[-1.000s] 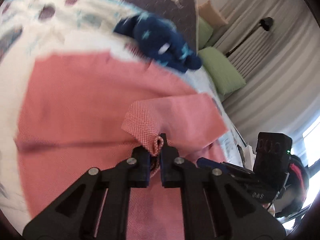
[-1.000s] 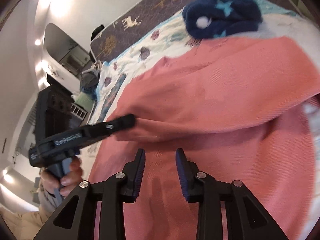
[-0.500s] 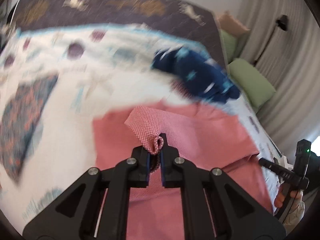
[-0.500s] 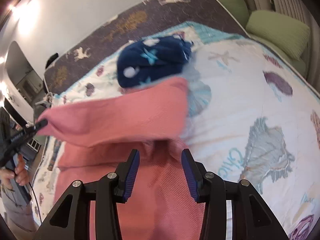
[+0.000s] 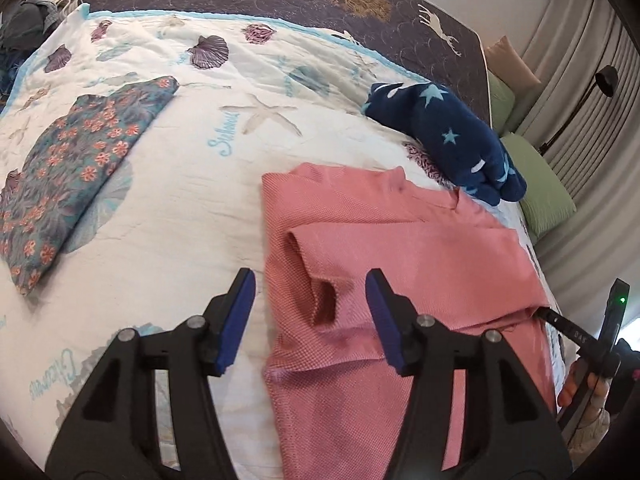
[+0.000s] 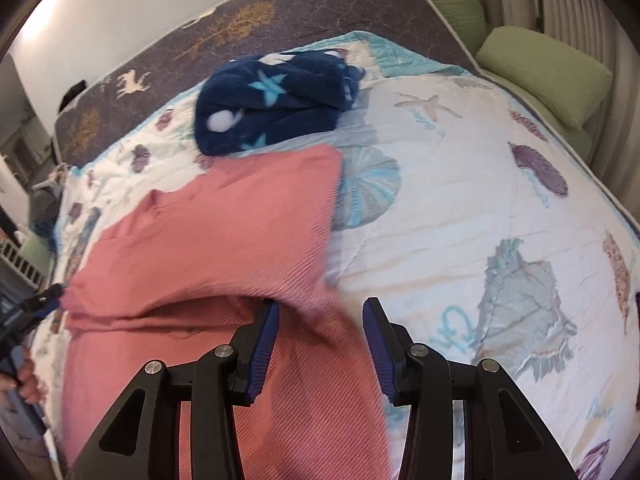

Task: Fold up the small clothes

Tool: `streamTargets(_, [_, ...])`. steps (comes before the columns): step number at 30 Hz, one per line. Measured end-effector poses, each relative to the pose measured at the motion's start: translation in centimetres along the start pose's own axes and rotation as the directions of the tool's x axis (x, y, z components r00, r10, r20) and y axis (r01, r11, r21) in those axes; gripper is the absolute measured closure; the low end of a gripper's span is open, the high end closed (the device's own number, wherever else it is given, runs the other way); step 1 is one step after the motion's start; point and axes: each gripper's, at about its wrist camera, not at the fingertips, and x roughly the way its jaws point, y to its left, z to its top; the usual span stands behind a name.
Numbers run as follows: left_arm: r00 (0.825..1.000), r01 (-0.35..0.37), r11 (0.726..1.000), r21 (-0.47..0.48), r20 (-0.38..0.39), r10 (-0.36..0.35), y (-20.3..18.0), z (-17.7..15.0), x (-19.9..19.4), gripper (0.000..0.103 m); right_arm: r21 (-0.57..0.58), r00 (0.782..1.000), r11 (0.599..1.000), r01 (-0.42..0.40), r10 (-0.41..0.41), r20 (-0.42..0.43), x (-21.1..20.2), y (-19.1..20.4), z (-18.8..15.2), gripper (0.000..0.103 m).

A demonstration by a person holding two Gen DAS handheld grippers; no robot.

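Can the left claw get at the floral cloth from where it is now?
Probably yes: left claw is open and empty, and only bare quilt lies between it and the floral cloth.

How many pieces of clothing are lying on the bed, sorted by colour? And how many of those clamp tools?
Pink: 1, the pink shirt
Navy with stars: 1, the navy fleece
Floral teal: 1, the floral piece, folded
Clothes total: 3
Clamp tools: 2, the left gripper and right gripper, both open

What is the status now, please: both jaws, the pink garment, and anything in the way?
Left gripper open, right gripper open, both over pink garment. Garment lies partly folded on quilt, nothing gripped. Navy star fleece beside its far edge.
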Motion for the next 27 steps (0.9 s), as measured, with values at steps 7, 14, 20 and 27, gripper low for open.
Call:
streamTargets(7, [0.998, -0.039, 0.999, 0.013, -0.044, 0.04, 0.2, -1.1, 1.2, 0.045, 0.304, 0.988, 0.941, -0.149, 0.157, -0.003, 0.1, -6.2, -0.5, 0.058])
streamTargets(14, [0.999, 0.037, 0.999, 0.031, -0.037, -0.036, -1.6, -1.3, 0.6, 0.045, 0.165, 0.989, 0.975, -0.145, 0.14, 0.042, -3.2, -3.2, -0.2, 0.056])
streamTargets(20, [0.988, -0.131, 0.977, 0.171, -0.056, 0.142, -4.2, -2.5, 3.1, 0.045, 0.024, 0.962, 0.966, -0.259, 0.255, 0.093, -4.1, 1.1, 1.2, 0.056])
streamTargets(27, [0.971, -0.231, 0.925, 0.302, 0.011, 0.239, -5.2, -3.9, 1.9, 0.044, 0.107, 0.984, 0.985, -0.136, 0.147, -0.103, 1.9, -0.7, 0.5, 0.077])
